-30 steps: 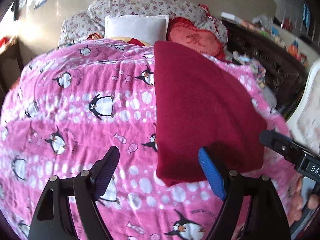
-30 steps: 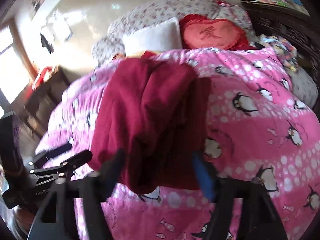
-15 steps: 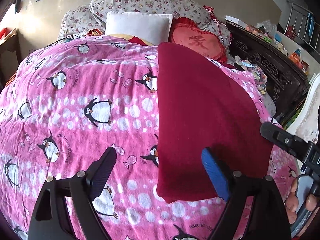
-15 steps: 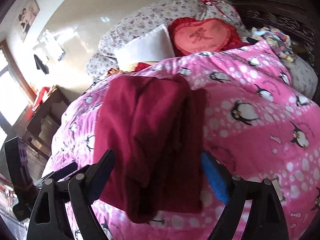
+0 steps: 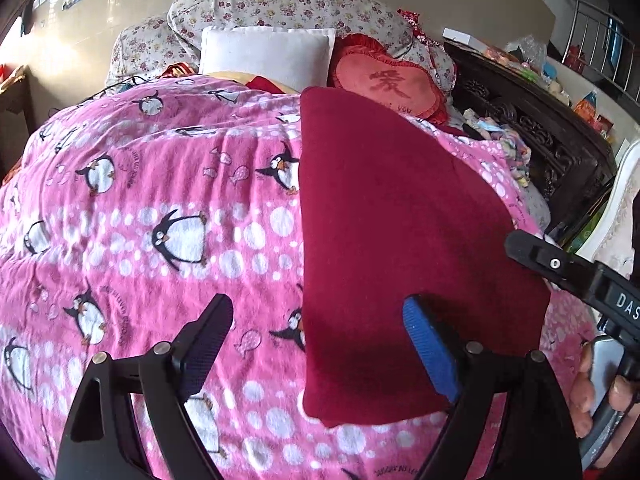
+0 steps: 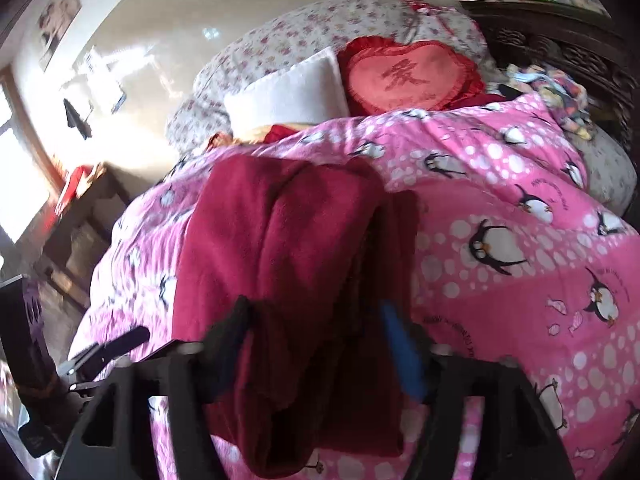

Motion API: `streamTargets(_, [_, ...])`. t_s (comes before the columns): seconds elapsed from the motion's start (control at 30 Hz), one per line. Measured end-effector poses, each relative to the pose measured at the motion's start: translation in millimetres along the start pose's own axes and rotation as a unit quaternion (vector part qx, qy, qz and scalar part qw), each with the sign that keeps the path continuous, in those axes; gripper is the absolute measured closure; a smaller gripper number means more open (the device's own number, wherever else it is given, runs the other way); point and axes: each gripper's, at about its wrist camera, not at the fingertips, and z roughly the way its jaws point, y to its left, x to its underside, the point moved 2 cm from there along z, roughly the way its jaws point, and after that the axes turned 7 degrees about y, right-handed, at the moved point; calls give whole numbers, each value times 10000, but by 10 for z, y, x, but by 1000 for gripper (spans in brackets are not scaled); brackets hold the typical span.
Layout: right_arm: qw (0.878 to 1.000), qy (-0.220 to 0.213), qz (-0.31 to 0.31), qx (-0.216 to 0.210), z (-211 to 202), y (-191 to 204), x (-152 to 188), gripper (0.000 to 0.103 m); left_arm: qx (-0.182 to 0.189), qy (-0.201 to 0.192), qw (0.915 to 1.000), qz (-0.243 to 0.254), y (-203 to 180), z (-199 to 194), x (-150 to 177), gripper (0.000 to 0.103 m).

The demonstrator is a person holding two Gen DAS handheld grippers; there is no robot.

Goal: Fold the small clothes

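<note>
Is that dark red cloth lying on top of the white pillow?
No. The dark red cloth lies on the pink penguin blanket, while the white pillow sits farther back at the head of the bed.

The right tongs (image 6: 316, 344) stand wide, unclamped, astride the rumpled dark red garment (image 6: 288, 256) on the penguin blanket (image 6: 520, 264).

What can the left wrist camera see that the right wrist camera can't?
Only the left wrist view shows the metal railing at top right, a person's hand on the other tool, and the dark red cloth looking flat and smooth. Only the right wrist view shows the bright window, framed pictures on the wall, and bunched folds in the cloth near the camera. Both show the pink penguin blanket, white pillow, red heart cushion, and open, empty jaws on the left gripper and right gripper.
</note>
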Motion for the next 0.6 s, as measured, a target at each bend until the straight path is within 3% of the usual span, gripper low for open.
streamTargets(0.3, [9987,362,215,-292,280,-208,-73,3,566,55,9984,-25,17,256,-222,7])
streamTargets(0.6, [9934,610,331,-916,596,-284,-105,2,1102,245,9935,-155,40,541,-309,3])
